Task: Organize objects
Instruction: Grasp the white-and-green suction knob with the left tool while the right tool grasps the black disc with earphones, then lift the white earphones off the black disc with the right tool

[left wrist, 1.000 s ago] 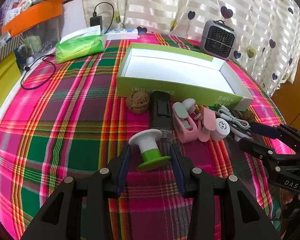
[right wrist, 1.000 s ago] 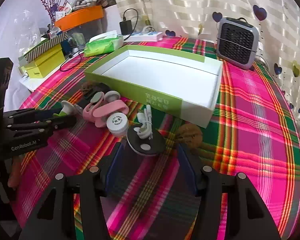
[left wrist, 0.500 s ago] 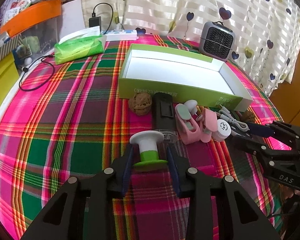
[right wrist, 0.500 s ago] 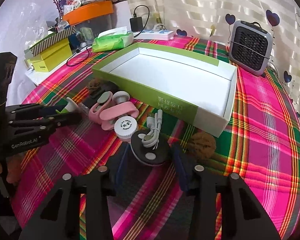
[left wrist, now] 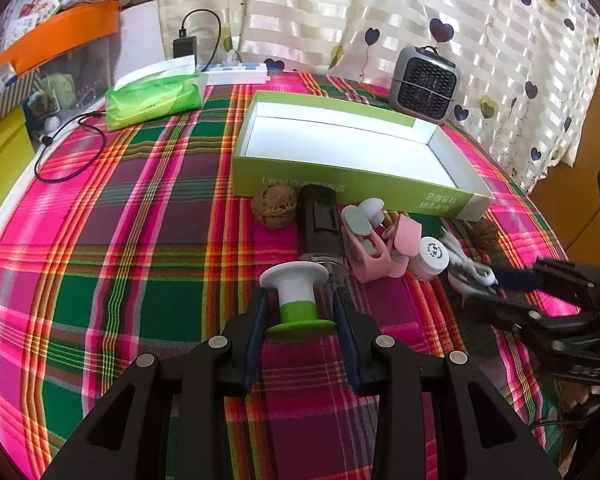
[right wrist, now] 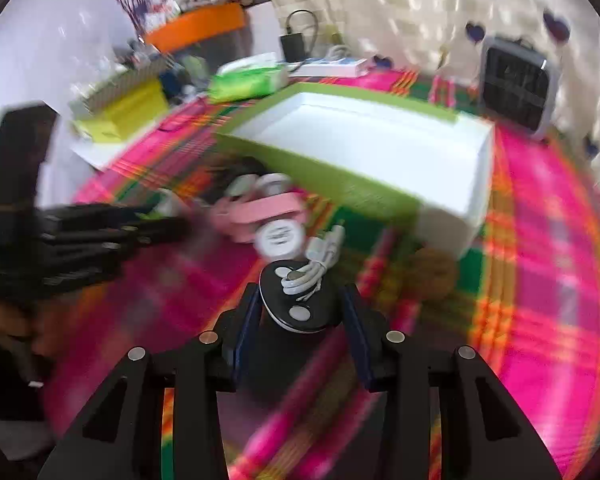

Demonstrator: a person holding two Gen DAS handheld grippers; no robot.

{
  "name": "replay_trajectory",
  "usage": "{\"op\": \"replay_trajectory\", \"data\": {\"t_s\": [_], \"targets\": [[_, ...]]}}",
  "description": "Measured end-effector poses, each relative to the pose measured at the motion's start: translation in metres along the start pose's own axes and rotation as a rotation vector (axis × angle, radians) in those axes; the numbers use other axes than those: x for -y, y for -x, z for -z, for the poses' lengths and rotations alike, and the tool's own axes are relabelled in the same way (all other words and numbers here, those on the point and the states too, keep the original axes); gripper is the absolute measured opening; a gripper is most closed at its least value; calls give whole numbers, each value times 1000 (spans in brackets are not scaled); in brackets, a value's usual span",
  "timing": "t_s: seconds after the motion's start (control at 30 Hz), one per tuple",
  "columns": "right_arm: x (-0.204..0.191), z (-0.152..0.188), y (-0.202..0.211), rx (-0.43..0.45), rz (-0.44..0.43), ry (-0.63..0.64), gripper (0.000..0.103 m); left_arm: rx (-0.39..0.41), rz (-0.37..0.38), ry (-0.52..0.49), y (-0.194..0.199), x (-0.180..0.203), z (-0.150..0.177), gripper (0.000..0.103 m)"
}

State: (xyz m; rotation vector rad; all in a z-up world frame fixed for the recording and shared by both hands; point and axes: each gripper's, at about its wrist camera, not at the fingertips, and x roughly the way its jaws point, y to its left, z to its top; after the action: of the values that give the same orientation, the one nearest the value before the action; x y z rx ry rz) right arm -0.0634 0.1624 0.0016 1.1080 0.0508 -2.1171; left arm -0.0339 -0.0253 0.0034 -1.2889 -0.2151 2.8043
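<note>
A white and green spool (left wrist: 294, 292) stands on the plaid tablecloth, and my left gripper (left wrist: 300, 300) is shut on its green base. My right gripper (right wrist: 300, 296) is shut on a black disc (right wrist: 300, 304) that carries a coiled white cable (right wrist: 320, 260); the disc tilts up between the pads. That view is blurred. The open green box (left wrist: 340, 184) with a white inside lies behind. In front of the box lie a walnut (left wrist: 274, 210), a black device (left wrist: 320, 224), a pink holder (left wrist: 370, 244), a white round lid (left wrist: 432, 256) and a second walnut (right wrist: 436, 268).
A grey fan heater (left wrist: 426, 84) stands behind the box by the curtain. A green tissue pack (left wrist: 152, 100), a power strip (left wrist: 236, 74) and a black cable (left wrist: 68, 152) lie at the far left. A yellow box (right wrist: 120, 116) sits off the table's left edge.
Both grippers have closed, the left on the spool's base and the right on the black disc. The right view has tilted, and the disc now sits raised and tilted between the pads.
</note>
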Motion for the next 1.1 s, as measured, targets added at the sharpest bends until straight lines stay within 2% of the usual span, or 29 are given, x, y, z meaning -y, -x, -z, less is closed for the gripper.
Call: {"op": "replay_trajectory", "data": {"t_s": [0.07, 0.13, 0.17, 0.23, 0.3, 0.4, 0.63, 0.7, 0.87, 0.93, 0.97, 1.03, 1.1], "targets": [[7, 1, 4, 11, -98, -67, 42, -1, 0, 2, 1, 0, 1, 31], [17, 3, 4, 10, -137, -136, 42, -1, 0, 2, 2, -1, 2, 31], [16, 3, 3, -1, -98, -126, 42, -1, 1, 1, 3, 0, 3, 31], [0, 5, 3, -35, 80, 7, 42, 0, 0, -1, 3, -1, 3, 31], [-12, 7, 2, -68, 111, 71, 42, -1, 1, 1, 3, -1, 3, 31], [-24, 10, 5, -75, 81, 108, 42, 0, 4, -1, 5, -1, 5, 31], [3, -1, 17, 21, -53, -112, 43, -2, 4, -2, 6, -1, 7, 31], [8, -5, 17, 28, -37, -148, 44, -4, 3, -1, 6, -1, 8, 31], [20, -8, -3, -19, -18, -212, 44, -8, 4, -4, 4, -2, 8, 31], [17, -9, -6, -21, -12, -192, 35, -8, 5, -3, 4, -1, 8, 31], [16, -9, -8, -27, -10, -186, 25, -8, 4, -3, 4, -1, 8, 31], [15, -9, -8, -17, -10, -174, 24, -8, 5, -3, 4, -1, 8, 31], [17, -9, -5, 5, -33, -186, 8, -8, 4, -3, 4, -1, 8, 31]]}}
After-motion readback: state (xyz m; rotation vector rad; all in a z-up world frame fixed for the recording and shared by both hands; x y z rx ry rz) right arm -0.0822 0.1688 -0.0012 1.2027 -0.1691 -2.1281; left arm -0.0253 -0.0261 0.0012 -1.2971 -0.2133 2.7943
